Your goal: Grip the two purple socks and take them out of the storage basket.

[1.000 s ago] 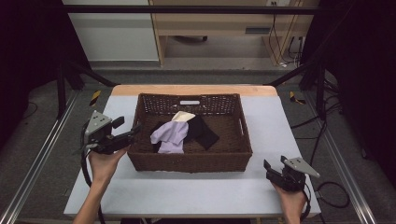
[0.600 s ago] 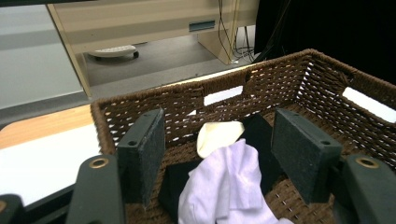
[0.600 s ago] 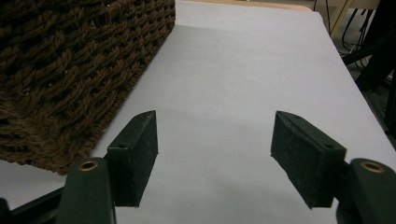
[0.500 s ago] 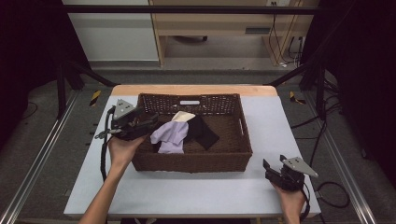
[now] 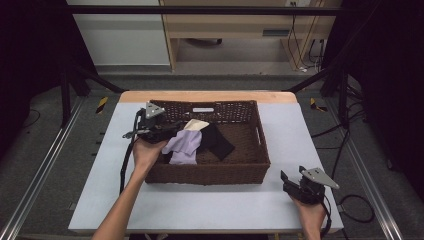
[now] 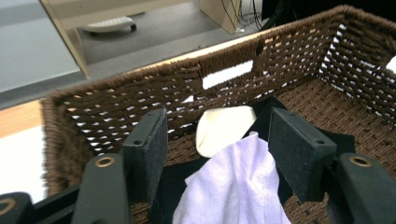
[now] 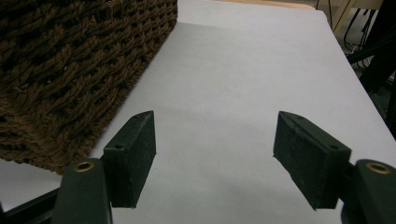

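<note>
Since the earlier frames, the left gripper [image 5: 167, 131] has travelled from outside the basket [image 5: 260, 150] over its near-left corner, and its jaws have just been closing slightly. They remain wide, with the lavender cloth [image 6: 238, 186] between the pads but not pressed. This suggests a grasp is imminent. The right gripper [image 5: 295, 184] rests on the table [image 5: 210, 205], jaws wide and empty. Count: one basket, three cloths — lavender, black [image 5: 216, 142], cream [image 6: 222, 128].
</note>
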Demonstrator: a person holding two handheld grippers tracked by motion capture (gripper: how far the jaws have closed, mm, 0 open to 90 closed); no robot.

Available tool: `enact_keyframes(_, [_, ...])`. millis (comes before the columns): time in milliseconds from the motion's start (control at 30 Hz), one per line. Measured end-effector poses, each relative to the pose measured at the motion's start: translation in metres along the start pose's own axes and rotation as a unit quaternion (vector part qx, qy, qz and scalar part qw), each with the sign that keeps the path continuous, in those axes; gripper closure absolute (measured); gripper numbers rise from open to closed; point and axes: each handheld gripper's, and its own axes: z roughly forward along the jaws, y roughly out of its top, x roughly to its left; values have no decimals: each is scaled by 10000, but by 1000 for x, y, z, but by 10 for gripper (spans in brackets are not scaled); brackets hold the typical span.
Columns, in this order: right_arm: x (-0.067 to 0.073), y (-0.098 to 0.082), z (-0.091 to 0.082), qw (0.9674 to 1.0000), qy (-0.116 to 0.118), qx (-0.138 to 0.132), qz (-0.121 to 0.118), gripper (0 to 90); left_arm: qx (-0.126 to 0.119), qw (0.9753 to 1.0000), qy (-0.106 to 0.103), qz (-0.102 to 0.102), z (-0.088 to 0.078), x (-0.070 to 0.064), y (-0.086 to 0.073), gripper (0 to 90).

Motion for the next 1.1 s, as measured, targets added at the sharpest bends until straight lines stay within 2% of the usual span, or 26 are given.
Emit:
enact_keyframes(267, [1,-1,0,10000,0,13,-6,302,467,9986,74,222,20,-4,-7,406])
enact_keyframes(400, [1,-1,2,10000,-12,39,-27,300,719,9972,92,189,27,-3,-10,431])
enact_keyframes(500, [1,-2,3,10000,-5,82,-37,299,863,9959,104,245,30,-5,-12,444])
enact_keyframes(633, [2,-2,1,10000,18,67,-28,298,1115,9924,211,479,35,-10,-14,437])
enact_keyframes(667, [1,-2,0,10000,9,55,-43,296,1184,9915,184,514,36,-11,-15,439])
enact_keyframes(700, [1,-2,0,10000,9,55,-43,296,1184,9915,184,514,36,-11,-15,444])
enact_keyframes(767, [2,-3,-1,10000,28,65,-65,293,1341,9892,204,551,40,-12,-16,447])
enact_keyframes(933, [3,-3,0,9999,29,102,-99,291,1725,9838,218,445,47,-10,-18,450])
enact_keyframes(1100, [3,-3,-1,9999,25,105,-79,289,1998,9778,287,566,52,-13,-20,469])
